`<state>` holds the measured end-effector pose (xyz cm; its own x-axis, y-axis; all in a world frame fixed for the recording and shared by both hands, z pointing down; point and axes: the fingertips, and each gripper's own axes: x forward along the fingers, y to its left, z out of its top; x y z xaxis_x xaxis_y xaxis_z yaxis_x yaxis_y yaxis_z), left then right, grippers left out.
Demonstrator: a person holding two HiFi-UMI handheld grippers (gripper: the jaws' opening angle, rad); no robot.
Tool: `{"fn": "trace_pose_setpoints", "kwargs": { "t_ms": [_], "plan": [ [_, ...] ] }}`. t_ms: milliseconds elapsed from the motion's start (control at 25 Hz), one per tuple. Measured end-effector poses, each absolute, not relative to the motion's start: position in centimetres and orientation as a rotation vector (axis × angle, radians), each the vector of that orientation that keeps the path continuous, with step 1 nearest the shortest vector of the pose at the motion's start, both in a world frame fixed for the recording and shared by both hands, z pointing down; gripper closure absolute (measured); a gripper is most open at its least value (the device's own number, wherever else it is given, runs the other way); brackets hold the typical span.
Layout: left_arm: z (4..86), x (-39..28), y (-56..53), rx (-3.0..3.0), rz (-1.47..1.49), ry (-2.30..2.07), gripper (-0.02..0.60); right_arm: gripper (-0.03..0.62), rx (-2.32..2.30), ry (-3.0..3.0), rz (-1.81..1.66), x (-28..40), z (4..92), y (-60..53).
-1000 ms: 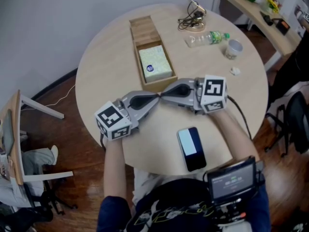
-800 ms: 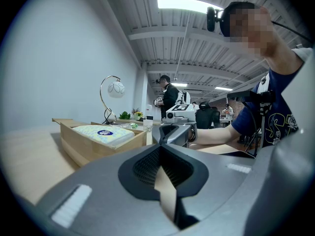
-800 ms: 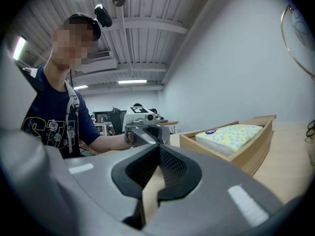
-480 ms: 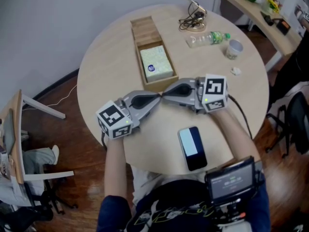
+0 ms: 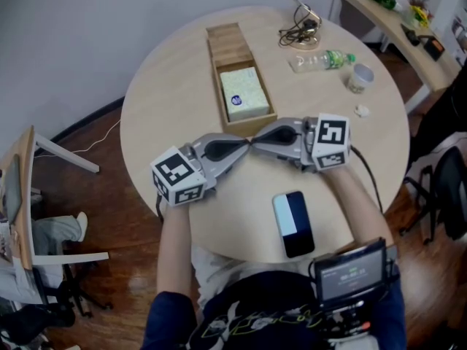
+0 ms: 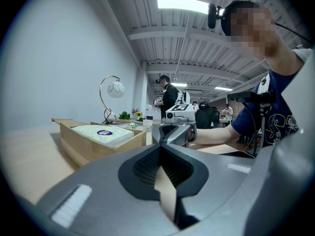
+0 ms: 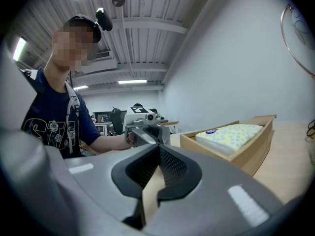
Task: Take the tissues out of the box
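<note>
A phone [image 5: 293,223] lies near the lower edge of the round surface [image 5: 168,100]. Above it, mid-frame, the left tool [image 5: 245,148] and right tool [image 5: 259,141] meet tip to tip, each with its jaws closed on nothing. Just beyond them the wooden box [image 5: 218,70] runs lengthwise toward the top of the frame, with the tissues [image 5: 244,93] in its near half. The surface is bare to its left. A bottle [image 5: 321,60] and a cup [image 5: 360,77] sit at upper right.

Grey, black-lined left claw [image 5: 243,148] and right claw [image 5: 260,139], each bearing a white cube [image 5: 179,177] of black square markers; navy short-sleeved shirt [image 5: 244,318] with pale print
</note>
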<state>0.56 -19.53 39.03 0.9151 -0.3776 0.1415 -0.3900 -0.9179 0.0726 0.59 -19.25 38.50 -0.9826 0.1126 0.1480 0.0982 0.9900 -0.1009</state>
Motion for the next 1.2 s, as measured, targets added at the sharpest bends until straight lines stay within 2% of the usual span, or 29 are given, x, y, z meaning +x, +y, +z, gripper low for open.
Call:
{"fn": "trace_pose_setpoints", "kwargs": {
  "t_ms": [680, 880, 1200],
  "plan": [
    [39.3, 0.7, -19.6, 2.982, 0.197, -0.608, 0.577, 0.594, -0.149, -3.066, 0.062, 1.4, 37.0, -19.2],
    [39.4, 0.5, -19.8, 2.975, 0.206, -0.604, 0.577, 0.594, -0.067, -3.105, -0.082, 2.3, 35.2, -19.7],
    [39.0, 0.9, -19.6, 2.98, 0.203, -0.6, 0.577, 0.594, -0.049, -3.147, -0.005, 2.6, 34.4, -19.7]
  ]
}}
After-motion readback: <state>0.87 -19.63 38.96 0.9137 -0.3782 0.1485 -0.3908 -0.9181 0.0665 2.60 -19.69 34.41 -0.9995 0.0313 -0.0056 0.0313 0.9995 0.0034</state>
